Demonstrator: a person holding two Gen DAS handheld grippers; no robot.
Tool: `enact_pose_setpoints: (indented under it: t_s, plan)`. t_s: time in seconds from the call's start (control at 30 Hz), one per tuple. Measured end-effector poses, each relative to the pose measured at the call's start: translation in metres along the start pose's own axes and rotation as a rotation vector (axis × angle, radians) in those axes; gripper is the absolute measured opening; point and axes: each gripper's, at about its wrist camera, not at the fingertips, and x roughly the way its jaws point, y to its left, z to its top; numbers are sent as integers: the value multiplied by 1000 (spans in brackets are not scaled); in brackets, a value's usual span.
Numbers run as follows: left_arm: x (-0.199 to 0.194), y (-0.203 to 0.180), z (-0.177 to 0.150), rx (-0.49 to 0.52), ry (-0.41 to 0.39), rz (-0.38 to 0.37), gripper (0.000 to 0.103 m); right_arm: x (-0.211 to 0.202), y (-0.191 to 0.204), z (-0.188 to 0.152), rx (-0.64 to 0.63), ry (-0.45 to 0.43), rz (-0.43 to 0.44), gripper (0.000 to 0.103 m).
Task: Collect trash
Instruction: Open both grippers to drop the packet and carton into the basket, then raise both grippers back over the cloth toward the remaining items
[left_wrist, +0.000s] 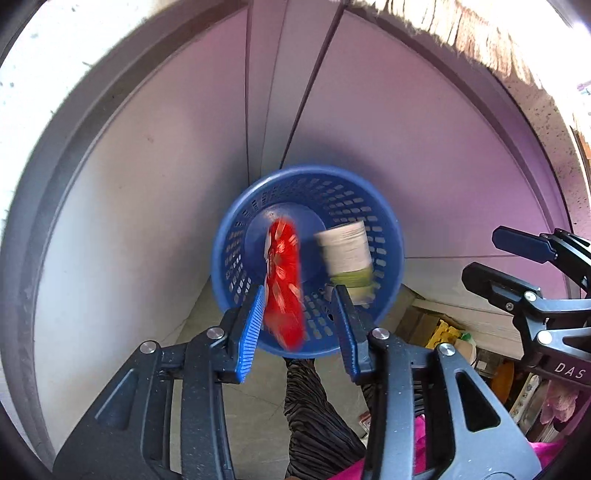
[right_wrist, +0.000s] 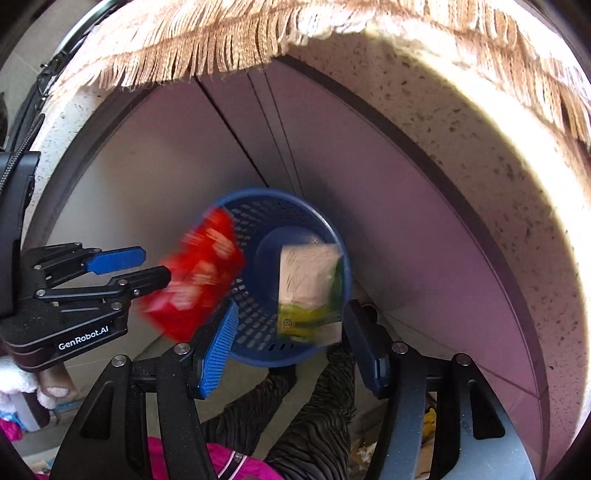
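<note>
Trash is seen in the air above a blue perforated basket (left_wrist: 236, 254) on the floor: a red wrapper (left_wrist: 284, 288), blurred, and a white and green packet (left_wrist: 349, 258), neither one touched by any finger. The left gripper (left_wrist: 299, 299) is spread wide with nothing between its blue pads, and the right gripper (right_wrist: 290, 314) is likewise spread and holds nothing. Both are held over the basket mouth.

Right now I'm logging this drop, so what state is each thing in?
Left gripper: open, empty.
Right gripper: open, empty.
Red wrapper: loose, blurred, above the bin's rim.
White-and-green packet: loose, over the bin's mouth.
Blue bin: upright, bottom looks bare.
</note>
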Motion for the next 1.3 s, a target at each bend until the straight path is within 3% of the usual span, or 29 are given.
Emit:
enact_pose_setpoints:
  t_s: [0.23,0.7,0.87,0.93,1.0,1.3]
  plan:
    - [-28,1,0,3,-38,-5,38,-27,-6,14,8,-24,26,58]
    - [-113,-14,27,14,-218,-49,38,-115,-30,30,8,-163,85,58]
    - [-143,-22,54,-2,-278,-75,38,-139,-47,39,21,-218,97,58]
    - [-156,-27,66,2,-310,-77,51,-150,-57,46,27,-243,100,58]
    - [-168,-34,79,11,-353,-76,58,-160,-67,54,30,-268,97,58]
    - [-205,-55,162,17,-467,-85,58,-189,-114,96,58,-364,59,62]
